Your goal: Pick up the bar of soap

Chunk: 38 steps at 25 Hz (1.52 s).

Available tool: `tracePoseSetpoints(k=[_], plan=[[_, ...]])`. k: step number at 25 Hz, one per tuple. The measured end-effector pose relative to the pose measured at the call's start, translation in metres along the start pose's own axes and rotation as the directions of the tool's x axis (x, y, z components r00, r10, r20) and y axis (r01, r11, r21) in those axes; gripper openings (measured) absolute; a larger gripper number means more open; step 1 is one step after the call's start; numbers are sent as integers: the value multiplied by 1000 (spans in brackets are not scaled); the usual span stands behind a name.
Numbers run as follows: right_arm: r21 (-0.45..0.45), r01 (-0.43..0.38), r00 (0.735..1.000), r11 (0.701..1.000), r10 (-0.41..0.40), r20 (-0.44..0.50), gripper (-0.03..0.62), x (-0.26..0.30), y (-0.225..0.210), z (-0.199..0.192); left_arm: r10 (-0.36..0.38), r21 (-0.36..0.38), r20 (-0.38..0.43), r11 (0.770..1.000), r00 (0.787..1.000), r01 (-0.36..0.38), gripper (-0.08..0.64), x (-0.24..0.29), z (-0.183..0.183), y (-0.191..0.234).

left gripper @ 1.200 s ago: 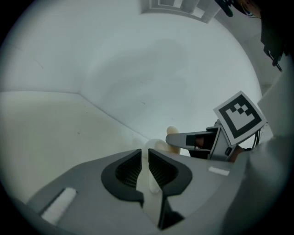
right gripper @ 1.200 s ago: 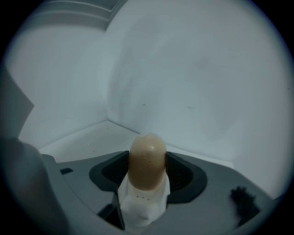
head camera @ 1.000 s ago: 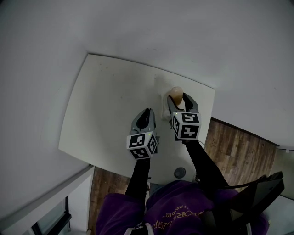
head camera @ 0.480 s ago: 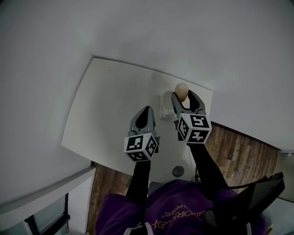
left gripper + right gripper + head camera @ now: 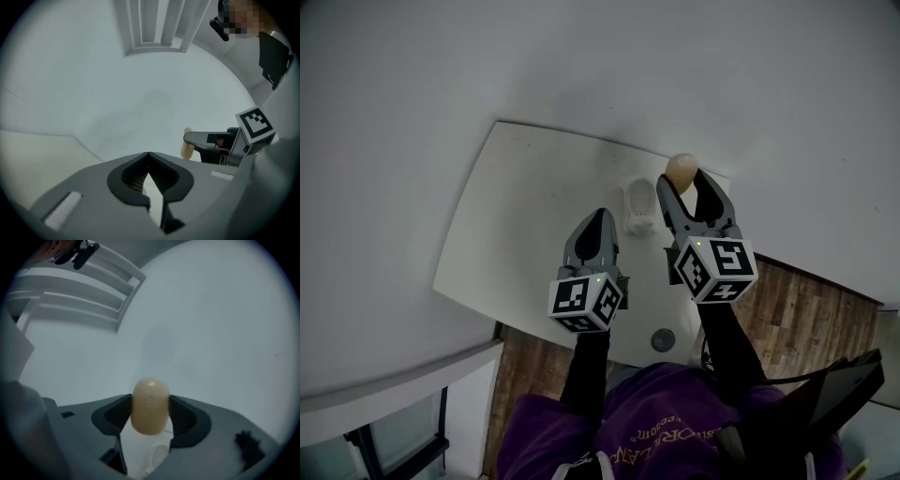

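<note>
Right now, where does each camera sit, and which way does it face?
Head view: on the person's head, facing steeply down at the table; shows left tongs, right tongs, dark sleeves, purple top.
Left gripper view: on the left tongs, looking along its shut jaws toward the wall; right tongs at right.
Right gripper view: on the right tongs, looking along its jaws, shut on the soap.
Shared: head and left gripper views both show the held soap.

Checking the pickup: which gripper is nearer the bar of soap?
Right. The right gripper grips the bar of soap; the left gripper, shut and empty, sits apart to its left.
</note>
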State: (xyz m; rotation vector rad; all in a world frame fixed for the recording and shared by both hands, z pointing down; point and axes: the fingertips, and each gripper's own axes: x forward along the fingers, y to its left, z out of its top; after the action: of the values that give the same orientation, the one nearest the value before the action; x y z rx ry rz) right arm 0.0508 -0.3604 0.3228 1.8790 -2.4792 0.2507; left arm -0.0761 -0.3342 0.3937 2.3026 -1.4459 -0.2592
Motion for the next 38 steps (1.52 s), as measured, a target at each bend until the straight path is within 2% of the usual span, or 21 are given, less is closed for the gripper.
tracePoseSetpoints(k=[5,10,15,22,38], plan=[[16,-23,995,1000,21,99,256,-28,0,34,-43,-10,45,999,998,44,8,-11,16,-28],[44,-74,982,996,66,174,256,-53,2,62,-79,13,80,997,994,78,8,-23,29,-57],[86,-140,965,986,117,234,256,-79,4,88,-81,40,121,996,989,77,8,-38,46,-75],[109,-214,921,971,163,353,256,-125,5,129,-76,91,188,994,979,60,8,-64,72,-100],[130,-387,820,913,276,502,256,-149,25,165,-65,167,268,986,961,20,8,-91,100,-122]])
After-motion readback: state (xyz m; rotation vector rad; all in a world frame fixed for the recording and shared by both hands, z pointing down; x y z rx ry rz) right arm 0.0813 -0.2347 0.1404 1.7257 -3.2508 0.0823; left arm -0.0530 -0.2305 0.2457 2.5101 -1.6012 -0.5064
